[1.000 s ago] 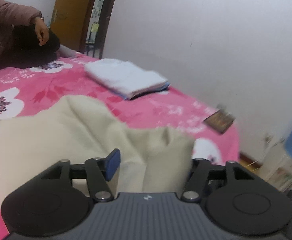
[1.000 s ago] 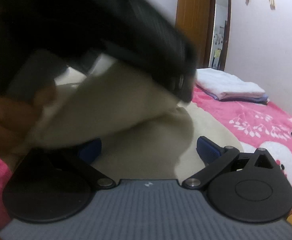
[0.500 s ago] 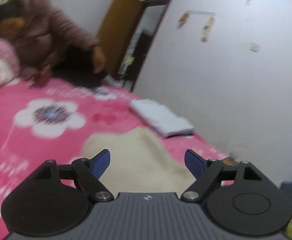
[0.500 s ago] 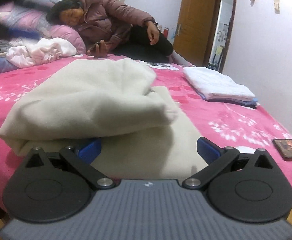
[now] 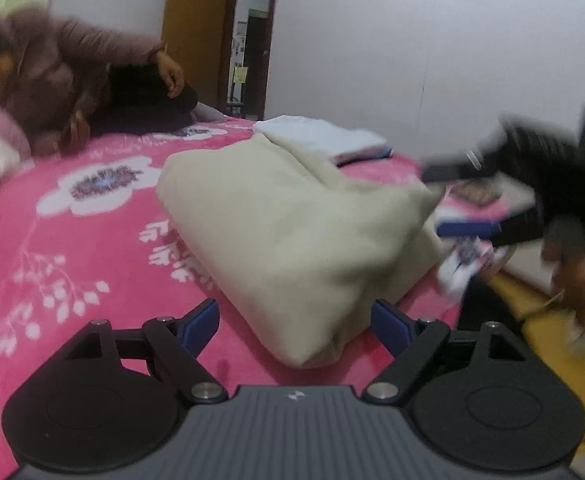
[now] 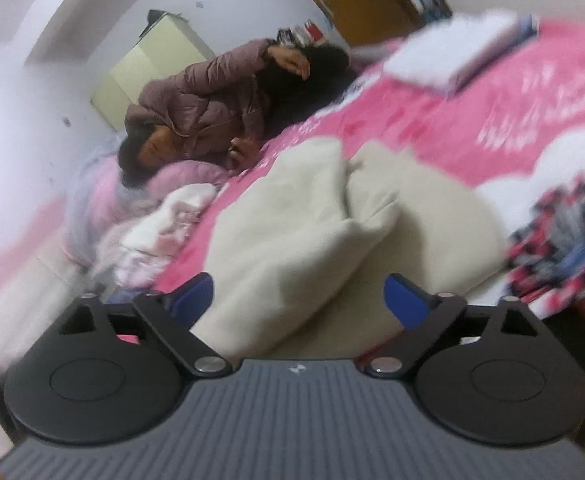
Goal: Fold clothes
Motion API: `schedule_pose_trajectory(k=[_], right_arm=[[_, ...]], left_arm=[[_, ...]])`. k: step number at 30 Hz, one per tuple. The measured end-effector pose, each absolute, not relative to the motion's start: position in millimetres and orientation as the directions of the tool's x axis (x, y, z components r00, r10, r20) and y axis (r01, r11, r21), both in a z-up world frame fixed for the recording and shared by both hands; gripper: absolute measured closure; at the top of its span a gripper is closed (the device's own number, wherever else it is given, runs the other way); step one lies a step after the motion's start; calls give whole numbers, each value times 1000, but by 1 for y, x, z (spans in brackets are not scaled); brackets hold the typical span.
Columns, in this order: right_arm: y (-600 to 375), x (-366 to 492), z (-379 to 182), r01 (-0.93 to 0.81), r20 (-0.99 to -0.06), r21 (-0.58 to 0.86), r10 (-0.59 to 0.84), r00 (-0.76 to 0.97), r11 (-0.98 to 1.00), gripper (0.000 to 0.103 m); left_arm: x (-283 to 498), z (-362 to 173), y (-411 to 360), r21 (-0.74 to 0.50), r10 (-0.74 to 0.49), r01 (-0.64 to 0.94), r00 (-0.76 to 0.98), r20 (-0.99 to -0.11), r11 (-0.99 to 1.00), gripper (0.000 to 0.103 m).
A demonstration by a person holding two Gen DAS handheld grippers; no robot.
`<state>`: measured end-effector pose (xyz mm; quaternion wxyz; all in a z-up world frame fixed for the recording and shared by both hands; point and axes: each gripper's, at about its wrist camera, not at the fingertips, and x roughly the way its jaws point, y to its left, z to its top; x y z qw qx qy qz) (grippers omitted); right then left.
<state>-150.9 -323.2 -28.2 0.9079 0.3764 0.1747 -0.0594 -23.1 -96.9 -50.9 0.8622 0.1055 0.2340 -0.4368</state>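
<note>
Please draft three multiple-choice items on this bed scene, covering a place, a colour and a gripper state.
1. Where does the white folded stack lie?
A. beyond the cream garment
B. on the floor
C. on the garment

2. What colour is the bedspread?
A. green
B. pink, white flowers
C. grey

3. How is the left gripper?
A. shut on cloth
B. open
C. hidden

Answers: 1 A, it sits behind the cream garment toward the wall; 2 B, the pink floral cover shows; 3 B, its jaws stand apart, gripping nothing.

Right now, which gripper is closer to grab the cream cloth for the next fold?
Probably the left hand-held gripper: it is open with the cloth's folded corner between its fingers. The right hand-held gripper, also open, views the cloth at a tilt.
</note>
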Motion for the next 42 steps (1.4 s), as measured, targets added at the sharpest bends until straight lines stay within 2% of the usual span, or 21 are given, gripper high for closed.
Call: schedule_pose_trajectory(k=[2, 5, 7, 9, 11, 13, 16, 20, 22, 26, 30, 33, 35, 42], right_arm=[[-326, -134, -33, 237, -362, 709, 54, 931, 665, 23], [-331, -115, -42, 284, -402, 741, 63, 914, 608, 37], [-334, -108, -48, 283, -394, 781, 87, 915, 557, 48], [-333, -103, -50, 276, -384, 804, 105, 917, 526, 52], [-331, -97, -53, 289, -394, 797, 94, 914, 530, 57], [-327, -91, -53, 305, -411, 777, 78, 908, 551, 71], [-317, -89, -39, 290, -402, 724, 41, 915, 626, 83], [-315, -105, -6, 210, -301, 627, -15, 953, 750, 86], [-331, -107, -17, 248, -333, 643, -28, 943, 724, 86], [-358, -112, -44, 312, -389, 689, -29, 921, 654, 86], [-357, -122, -29, 238, -296, 680, -38, 955, 693, 86], [-367, -122, -47, 278, -340, 686, -42, 940, 673, 86], [-375, -123, -74, 311, -376, 722, -28, 926, 618, 87], [-369, -128, -71, 282, -336, 734, -29, 941, 618, 86]], left_arm=[[-26, -54, -101, -10, -691, 792, 526, -495, 610, 21], [-27, -57, -105, -19, -681, 776, 541, -493, 630, 23], [-28, -58, -107, -10, -674, 771, 550, -493, 636, 26], [-30, -58, -109, 0, -666, 766, 559, -493, 643, 28], [-31, -58, -111, 10, -658, 761, 568, -493, 649, 30], [-31, -59, -113, 23, -649, 756, 577, -495, 655, 32], [-30, -59, -115, 28, -633, 747, 581, -511, 664, 32], [-28, -59, -118, 29, -611, 736, 583, -535, 677, 32], [-31, -59, -120, 48, -605, 738, 586, -538, 673, 33], [-39, -59, -124, 96, -597, 748, 594, -540, 657, 44], [-48, -59, -129, 144, -588, 755, 601, -541, 640, 47], [-53, -59, -132, 169, -582, 759, 603, -545, 628, 48], [-51, -61, -132, 153, -582, 763, 592, -558, 628, 50], [-41, -60, -119, 53, -605, 781, 523, -601, 622, 48]])
